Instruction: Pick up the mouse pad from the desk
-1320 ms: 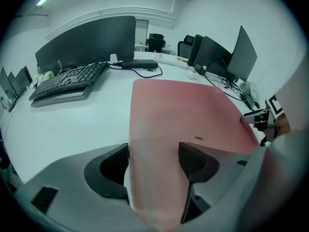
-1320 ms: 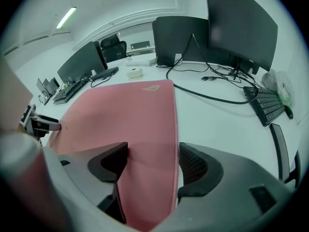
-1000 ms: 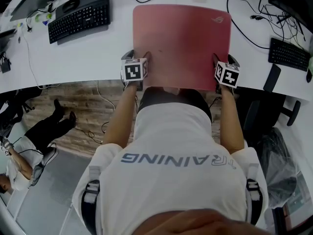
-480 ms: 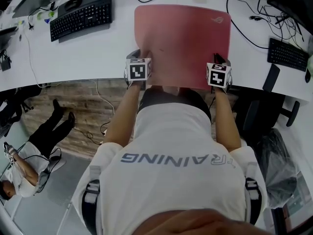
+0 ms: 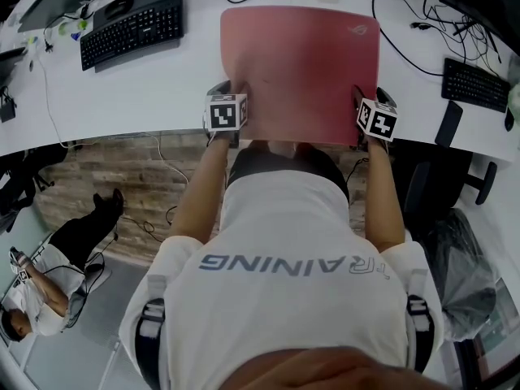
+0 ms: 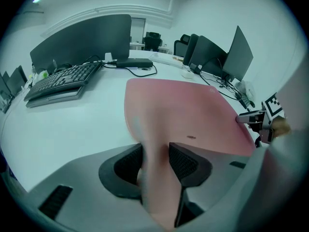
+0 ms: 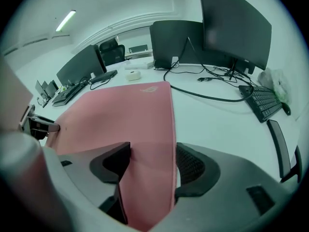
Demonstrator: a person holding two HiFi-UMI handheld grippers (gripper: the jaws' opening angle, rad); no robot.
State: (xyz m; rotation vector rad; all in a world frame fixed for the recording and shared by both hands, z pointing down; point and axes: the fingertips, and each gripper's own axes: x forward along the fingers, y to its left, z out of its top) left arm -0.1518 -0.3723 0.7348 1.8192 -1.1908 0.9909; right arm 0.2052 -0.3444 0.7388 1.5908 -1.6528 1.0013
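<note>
The red mouse pad (image 5: 301,71) lies flat on the white desk (image 5: 162,88), its near edge at the desk's front edge. My left gripper (image 5: 231,92) is at the pad's near left corner. In the left gripper view, that gripper (image 6: 155,161) has its ribbed pads pressed on a pinched-up fold of the mouse pad (image 6: 193,115). My right gripper (image 5: 362,97) is at the near right corner. In the right gripper view, the jaws of that gripper (image 7: 152,166) are opening, wide apart, with the edge of the mouse pad (image 7: 120,115) between them, not clamped.
A black keyboard (image 5: 134,27) lies at the far left, a second keyboard (image 5: 475,84) and a dark phone (image 5: 449,124) at the right. Cables (image 5: 406,31) trail beyond the pad. Monitors (image 7: 231,28) stand at the back. A person (image 5: 49,275) sits on the floor, lower left.
The left gripper has closed on the pad's near left corner. The right gripper shifted inward half a second ago, then moved back out to the right corner.
</note>
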